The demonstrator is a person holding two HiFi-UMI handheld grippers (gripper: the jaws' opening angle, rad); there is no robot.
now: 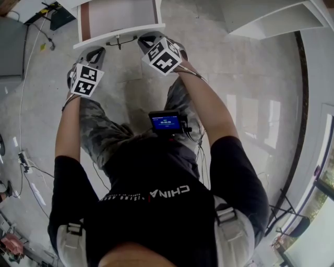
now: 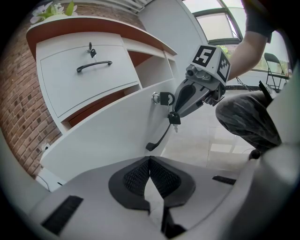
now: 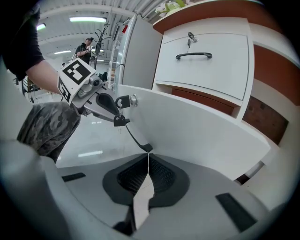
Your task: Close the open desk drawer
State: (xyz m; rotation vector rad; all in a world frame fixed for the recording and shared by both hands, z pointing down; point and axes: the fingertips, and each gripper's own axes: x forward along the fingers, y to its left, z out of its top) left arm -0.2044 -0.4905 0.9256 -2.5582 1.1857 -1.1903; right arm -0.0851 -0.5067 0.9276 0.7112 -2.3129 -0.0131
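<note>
Two tools sit at the white front panel of the open drawer, one on either side of its black handle. On my left tool the jaws are pressed together with nothing between them. Their tips lie right at the panel, beside one end of the handle, and I cannot tell whether they actually touch it. My right tool looks the same from its own camera, with the jaws closed up on nothing and the tips at the panel by the handle's other end.

From the head view the drawer stands pulled out of the white table toward the person, with its inside showing. Both tools reach its front edge with the handle between them. A lock with a key in it sits in the panel above the handle, and a small dark key hangs from it. Above the open drawer is a second drawer, which has its own dark handle. The person's legs in camouflage trousers are bent over a pale, glossy floor.
</note>
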